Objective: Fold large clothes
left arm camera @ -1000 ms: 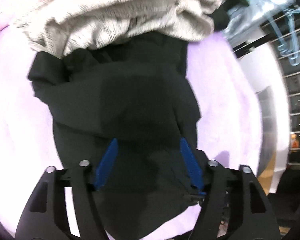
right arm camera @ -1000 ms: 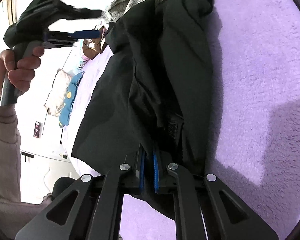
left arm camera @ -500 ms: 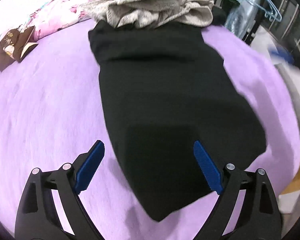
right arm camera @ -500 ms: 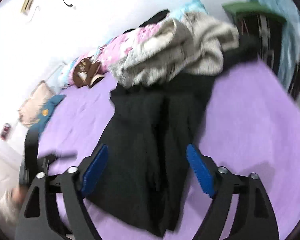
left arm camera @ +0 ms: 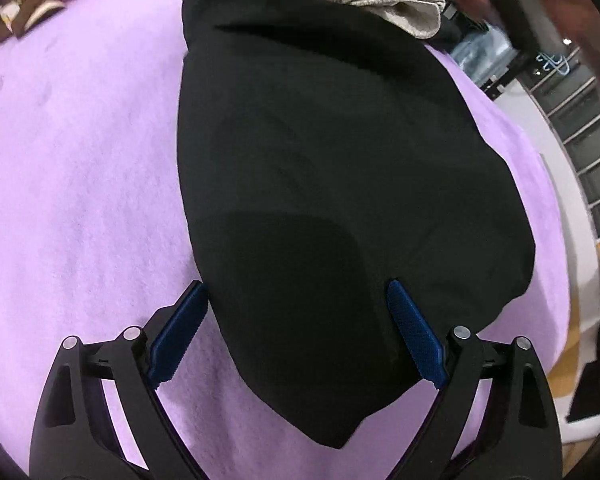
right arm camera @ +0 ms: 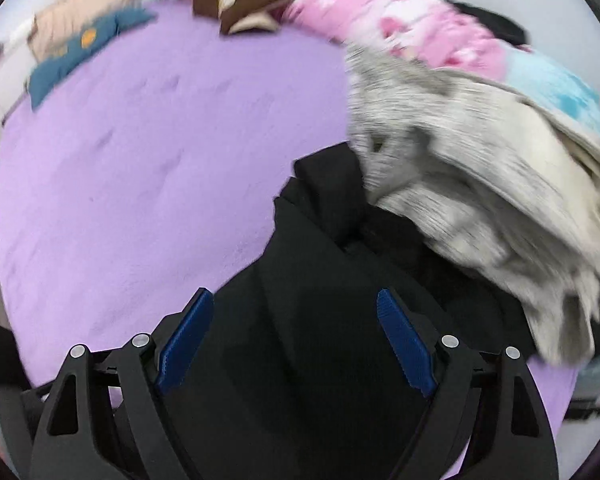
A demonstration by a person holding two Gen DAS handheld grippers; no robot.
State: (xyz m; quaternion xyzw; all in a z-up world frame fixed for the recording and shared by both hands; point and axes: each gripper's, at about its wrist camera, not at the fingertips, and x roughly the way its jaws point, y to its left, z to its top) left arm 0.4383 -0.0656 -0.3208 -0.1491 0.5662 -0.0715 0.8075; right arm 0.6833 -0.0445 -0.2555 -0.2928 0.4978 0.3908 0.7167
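A purple fleece blanket (left arm camera: 80,184) fills my view, and on it the black garment (left arm camera: 332,168) lies folded and long, its far end tucked under a heap of grey knitwear (right arm camera: 480,200). My left gripper (left arm camera: 296,320) hangs over the garment's near end, jaws wide and holding nothing. My right gripper (right arm camera: 296,328), over the far end, has just sprung open, empty.

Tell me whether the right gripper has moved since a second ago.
Yes. The right gripper, then clamped low on the black garment, has just opened and shifted up it toward the grey clothes pile.
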